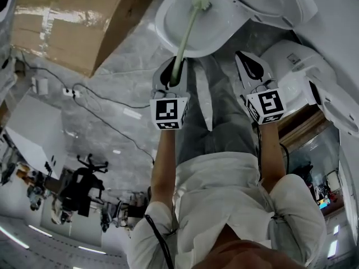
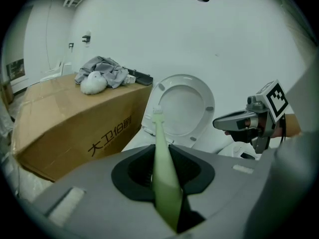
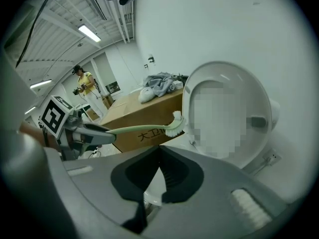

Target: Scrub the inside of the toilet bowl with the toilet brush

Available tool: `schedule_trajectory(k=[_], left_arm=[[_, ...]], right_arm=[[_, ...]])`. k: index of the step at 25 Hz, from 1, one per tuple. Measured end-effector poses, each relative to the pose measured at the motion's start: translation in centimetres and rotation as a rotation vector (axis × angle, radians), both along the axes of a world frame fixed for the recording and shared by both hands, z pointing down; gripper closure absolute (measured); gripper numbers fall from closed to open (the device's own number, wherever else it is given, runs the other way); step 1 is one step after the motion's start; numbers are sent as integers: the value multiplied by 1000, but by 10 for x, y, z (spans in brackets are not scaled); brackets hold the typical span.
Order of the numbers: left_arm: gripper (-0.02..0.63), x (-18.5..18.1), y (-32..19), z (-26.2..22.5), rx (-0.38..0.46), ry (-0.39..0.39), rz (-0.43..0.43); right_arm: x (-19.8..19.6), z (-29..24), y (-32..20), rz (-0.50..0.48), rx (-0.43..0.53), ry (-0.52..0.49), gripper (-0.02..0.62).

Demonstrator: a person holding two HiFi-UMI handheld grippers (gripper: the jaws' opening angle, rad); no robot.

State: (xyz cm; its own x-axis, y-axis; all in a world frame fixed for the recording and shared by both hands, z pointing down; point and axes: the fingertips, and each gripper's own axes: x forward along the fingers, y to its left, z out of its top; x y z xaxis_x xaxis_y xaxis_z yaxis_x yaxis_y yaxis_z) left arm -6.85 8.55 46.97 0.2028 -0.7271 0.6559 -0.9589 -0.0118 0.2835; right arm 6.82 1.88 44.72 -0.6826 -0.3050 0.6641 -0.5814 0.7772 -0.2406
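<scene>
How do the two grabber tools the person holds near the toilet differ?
The left gripper is clamped on the green toilet brush; the right gripper holds nothing, its jaws touching at the tips. The left gripper's brush reaches over the toilet bowl; the right gripper reaches nothing. Both carry a marker cube and point toward the bowl.

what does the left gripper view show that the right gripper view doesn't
Only the left gripper view: the toilet brush handle clamped in the left tool, and the right tool from the side. Only the right gripper view: the whole brush side-on, a distant person in yellow, and the right tool's own jaws together on nothing. Both: the cardboard box, the grey cloth on it, the raised toilet lid.
</scene>
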Motion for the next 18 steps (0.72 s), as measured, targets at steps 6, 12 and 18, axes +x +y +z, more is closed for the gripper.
schedule_trajectory(k=[6, 12, 18], left_arm=[[503, 11, -1, 51, -64, 16, -15], [503, 27, 2, 100, -139, 41, -16], [503, 46, 5, 140, -199, 63, 0]], right_arm=[[8, 35, 5, -18, -44, 10, 592], [17, 64, 11, -24, -79, 22, 592], [20, 91, 13, -25, -112, 24, 592]])
